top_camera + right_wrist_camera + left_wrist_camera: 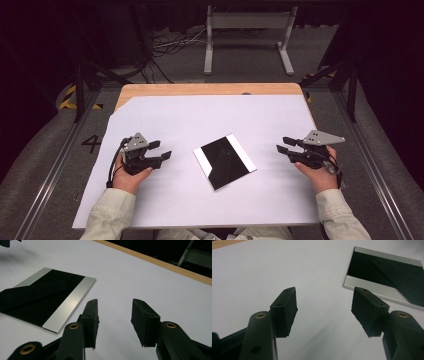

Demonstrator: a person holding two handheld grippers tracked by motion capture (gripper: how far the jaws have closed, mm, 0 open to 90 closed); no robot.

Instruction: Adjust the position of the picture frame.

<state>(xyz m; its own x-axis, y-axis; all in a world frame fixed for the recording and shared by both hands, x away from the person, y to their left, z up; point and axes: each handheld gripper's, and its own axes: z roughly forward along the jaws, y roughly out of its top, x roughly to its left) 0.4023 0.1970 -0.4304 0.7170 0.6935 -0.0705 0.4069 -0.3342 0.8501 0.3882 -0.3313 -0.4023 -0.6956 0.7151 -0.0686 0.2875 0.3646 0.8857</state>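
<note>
I have one plate to work with, a flat black square with a silver strip along two opposite sides, lying near the middle of the white sheet, a little toward its near edge. It sits between my two grippers, touching neither. The left gripper has it ahead and to the right; the right gripper has it ahead and to the left. Both grippers have their jaws spread with nothing between them. The strips run diagonally across the sheet. I judge the plate roughly equally near both grippers, the left perhaps slightly closer.
</note>
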